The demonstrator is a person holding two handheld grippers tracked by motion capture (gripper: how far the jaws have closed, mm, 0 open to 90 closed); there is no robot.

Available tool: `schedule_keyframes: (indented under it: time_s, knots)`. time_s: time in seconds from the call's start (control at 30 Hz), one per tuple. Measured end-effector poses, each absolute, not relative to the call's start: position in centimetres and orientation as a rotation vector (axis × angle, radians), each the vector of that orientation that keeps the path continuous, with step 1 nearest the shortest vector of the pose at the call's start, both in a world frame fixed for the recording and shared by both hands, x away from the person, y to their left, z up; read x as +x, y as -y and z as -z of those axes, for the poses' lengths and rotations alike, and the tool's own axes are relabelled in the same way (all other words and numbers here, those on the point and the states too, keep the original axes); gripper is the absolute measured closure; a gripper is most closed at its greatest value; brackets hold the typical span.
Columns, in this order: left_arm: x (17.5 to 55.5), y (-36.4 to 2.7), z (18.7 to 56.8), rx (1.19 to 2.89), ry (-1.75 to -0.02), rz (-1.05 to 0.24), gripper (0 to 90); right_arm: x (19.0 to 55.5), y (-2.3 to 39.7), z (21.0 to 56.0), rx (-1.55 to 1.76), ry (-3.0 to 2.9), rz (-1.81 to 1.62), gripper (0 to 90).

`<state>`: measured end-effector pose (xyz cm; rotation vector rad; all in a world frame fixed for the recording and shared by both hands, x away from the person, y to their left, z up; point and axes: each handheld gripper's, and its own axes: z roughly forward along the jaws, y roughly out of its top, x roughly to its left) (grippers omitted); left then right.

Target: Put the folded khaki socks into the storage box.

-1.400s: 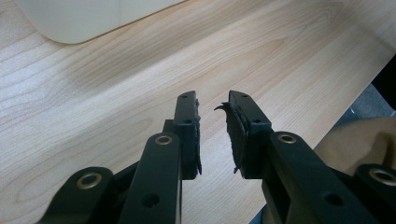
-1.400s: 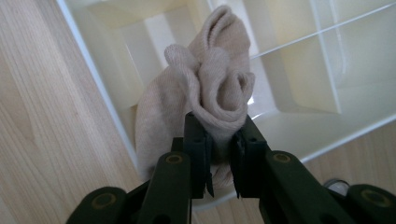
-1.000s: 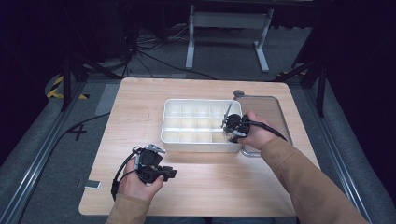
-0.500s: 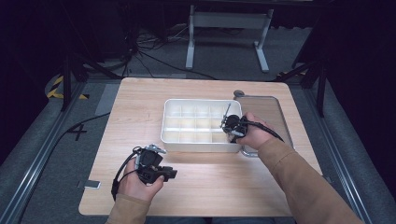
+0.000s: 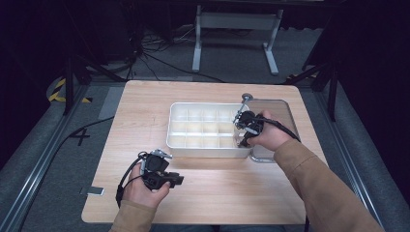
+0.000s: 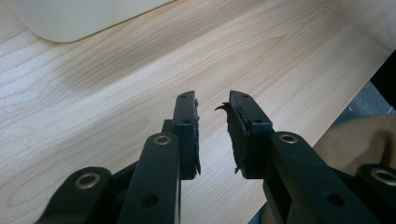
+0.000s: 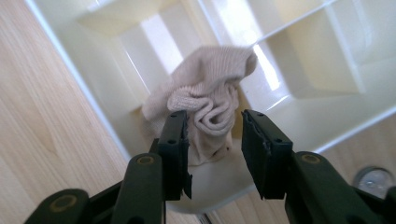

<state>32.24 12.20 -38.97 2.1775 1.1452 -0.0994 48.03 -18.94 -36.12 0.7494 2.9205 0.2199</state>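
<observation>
Item: one beige knitted cloth (image 7: 205,93) — ribbed, soft, crumpled into folds, one end standing up, the other bunched low. Location: a corner compartment of the white divided tray (image 5: 179,126), hard against the tray's outer wall; in the high view that is the near right corner, under my right hand. My right gripper (image 7: 215,154) hangs over it, its jaws just now opening; the cloth's lower folds sit between them, but the pads stand clear of the knit, gripping nothing. My left gripper (image 6: 212,135): jaws parted, nothing between, low over bare wooden table (image 5: 241,193) near the front edge, well apart from the tray. Count — cloths, one; trays, one, with twelve compartments as far as I can count from above; grippers, two; one grey lid-like sheet (image 5: 278,108) beside the tray's right end; a small round metal piece (image 7: 376,179) on the wood beside the tray's corner.
</observation>
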Motion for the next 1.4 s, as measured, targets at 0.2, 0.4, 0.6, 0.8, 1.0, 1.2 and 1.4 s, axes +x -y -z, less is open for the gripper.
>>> schedule_keyframes:
  time_s: [0.2, 0.4, 0.6, 0.8, 1.0, 1.2, 1.4]
  knots:
    - [32.3, -12.0, 39.1, 2.182, -1.138, 0.098, 73.4, 48.0, 18.3, 34.9, 0.754, -2.878, -0.316, 61.2]
    - [32.3, -11.8, 39.3, 2.192, -1.14, 0.104, 73.4, 48.9, 17.5, 35.7, 0.773, -2.849, -0.325, 70.1]
    - [32.3, -12.0, 39.2, 2.185, -1.145, 0.101, 73.4, 49.0, 17.1, 36.5, 0.743, -2.879, -0.234, 85.6]
    - [32.2, -11.9, 39.1, 2.189, -1.138, 0.098, 73.4, 48.9, 17.5, 37.8, 0.748, -2.934, -0.086, 86.0]
    - [32.2, -11.8, 39.0, 2.188, -1.137, 0.101, 73.4, 48.9, 17.1, 39.7, 0.751, -2.94, -0.066, 85.7]
    - [32.1, -12.0, 38.9, 2.189, -1.135, 0.1, 73.4, 49.1, 17.1, 39.9, 0.775, -2.941, -0.073, 84.1]
    - [32.2, -11.9, 38.8, 2.182, -1.13, 0.098, 73.4, 48.9, 17.8, 39.2, 0.805, -2.933, -0.137, 75.9]
